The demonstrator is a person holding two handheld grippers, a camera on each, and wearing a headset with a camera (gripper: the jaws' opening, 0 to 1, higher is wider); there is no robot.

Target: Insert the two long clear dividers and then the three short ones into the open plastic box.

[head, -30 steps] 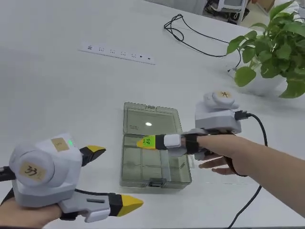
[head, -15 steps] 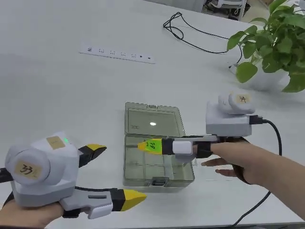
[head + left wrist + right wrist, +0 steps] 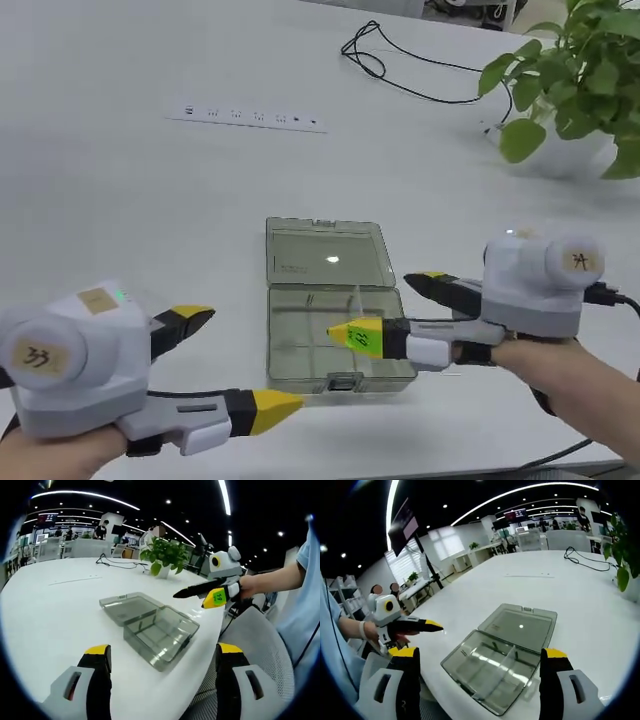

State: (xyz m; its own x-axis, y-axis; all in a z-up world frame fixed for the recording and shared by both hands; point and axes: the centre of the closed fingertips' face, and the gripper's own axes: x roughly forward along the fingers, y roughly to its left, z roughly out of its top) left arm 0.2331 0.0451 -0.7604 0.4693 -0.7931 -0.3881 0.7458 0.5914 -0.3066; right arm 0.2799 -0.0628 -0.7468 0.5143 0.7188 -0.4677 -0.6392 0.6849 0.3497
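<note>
Dividers (image 3: pixel 496 663) are standing inside the open plastic box (image 3: pixel 290 368) on the tabletop (image 3: pixel 150 200), seemingly most seated though uncountable, while the left gripper (image 3: pixel 248 360) and right gripper (image 3: pixel 372 306) are hovering nearby, spread wide, empty.

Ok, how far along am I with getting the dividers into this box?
Done: clear dividers already stand inside the open plastic box, though their count is hard to tell. In hand: nothing; the left gripper and right gripper both hover open and empty near the box. Left: I can't tell how many dividers remain to insert.
</note>
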